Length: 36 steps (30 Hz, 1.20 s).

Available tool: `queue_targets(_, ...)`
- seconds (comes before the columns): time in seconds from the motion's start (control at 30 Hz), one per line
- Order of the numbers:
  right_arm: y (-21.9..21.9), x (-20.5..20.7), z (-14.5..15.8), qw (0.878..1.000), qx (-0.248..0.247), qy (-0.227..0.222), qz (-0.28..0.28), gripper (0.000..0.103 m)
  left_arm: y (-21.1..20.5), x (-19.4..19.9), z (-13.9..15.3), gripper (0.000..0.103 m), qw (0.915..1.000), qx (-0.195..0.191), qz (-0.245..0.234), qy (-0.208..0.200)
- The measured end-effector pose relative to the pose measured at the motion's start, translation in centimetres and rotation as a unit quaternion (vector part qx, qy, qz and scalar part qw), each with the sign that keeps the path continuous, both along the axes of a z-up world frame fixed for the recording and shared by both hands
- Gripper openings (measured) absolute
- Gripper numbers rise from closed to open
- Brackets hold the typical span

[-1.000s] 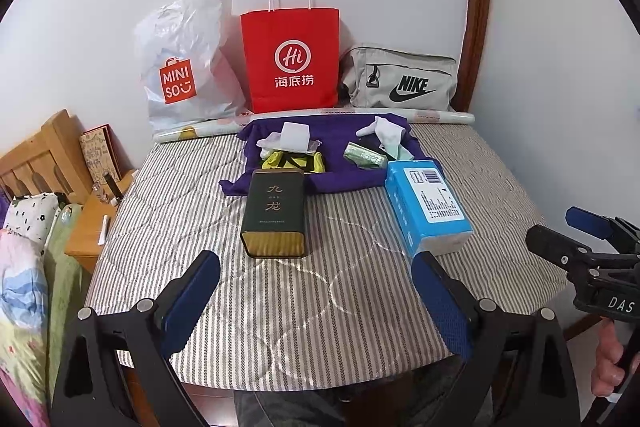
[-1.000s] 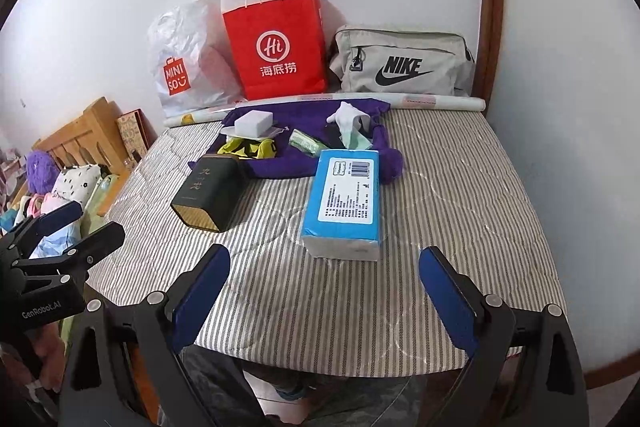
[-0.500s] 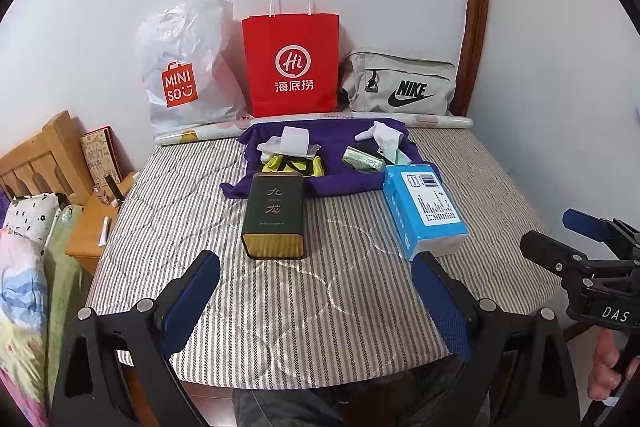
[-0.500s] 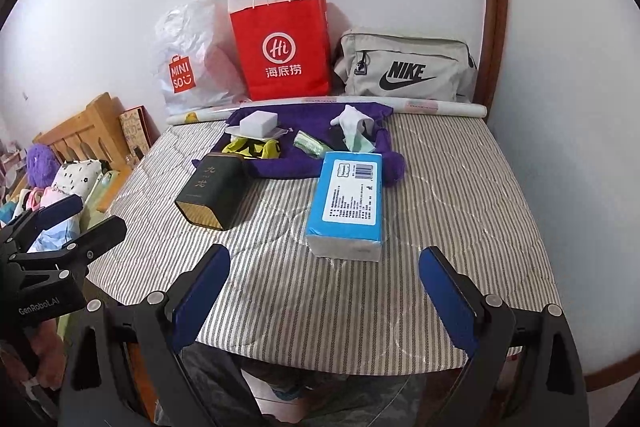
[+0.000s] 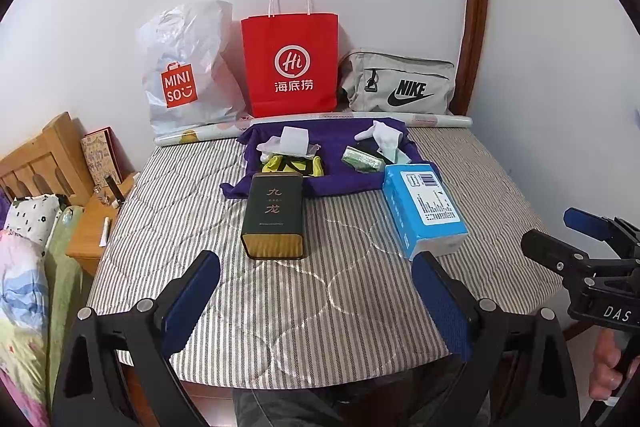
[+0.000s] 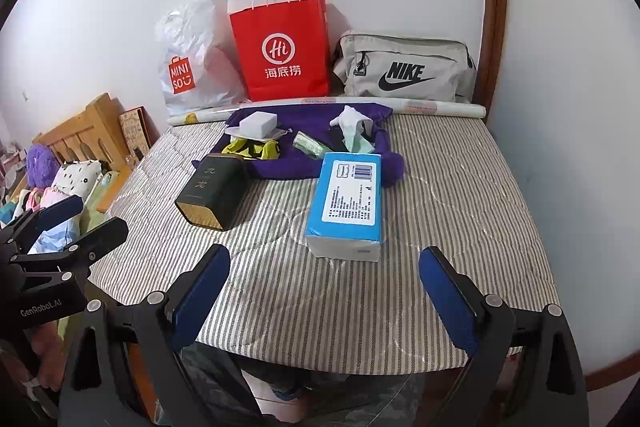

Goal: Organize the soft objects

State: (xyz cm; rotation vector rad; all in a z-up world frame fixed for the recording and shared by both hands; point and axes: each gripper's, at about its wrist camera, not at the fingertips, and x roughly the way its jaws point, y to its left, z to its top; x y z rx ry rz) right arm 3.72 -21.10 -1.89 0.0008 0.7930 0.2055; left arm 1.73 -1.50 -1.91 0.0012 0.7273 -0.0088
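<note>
Grippers, left gripper (image 5: 316,293) and right gripper (image 6: 324,287), hung released over the striped table (image 5: 340,307); tissue pack (image 6: 346,205) at twelve o'clock, purple cloth (image 6: 304,135) beyond.

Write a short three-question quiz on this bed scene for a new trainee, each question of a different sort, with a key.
1. True or false: the left gripper is shut on the dark green tin.
2. Multiple choice: which bag stands between the white Miniso bag and the grey Nike bag? A. a blue bag; B. the red paper bag; C. a black bag.
3. Fill in: the white socks lie on the ____ cloth.

Key
1. False: both the left gripper and the right gripper are open and hold nothing.
2. B.
3. Purple.
</note>
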Motion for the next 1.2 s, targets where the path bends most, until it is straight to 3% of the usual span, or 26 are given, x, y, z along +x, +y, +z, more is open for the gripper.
queue_targets(1.2,0.17,-0.02,0.25,1.0,-0.003,-0.002,0.003,0.095,0.17,-0.16,0.05,0.097,1.0,-0.003,0.002,-0.002)
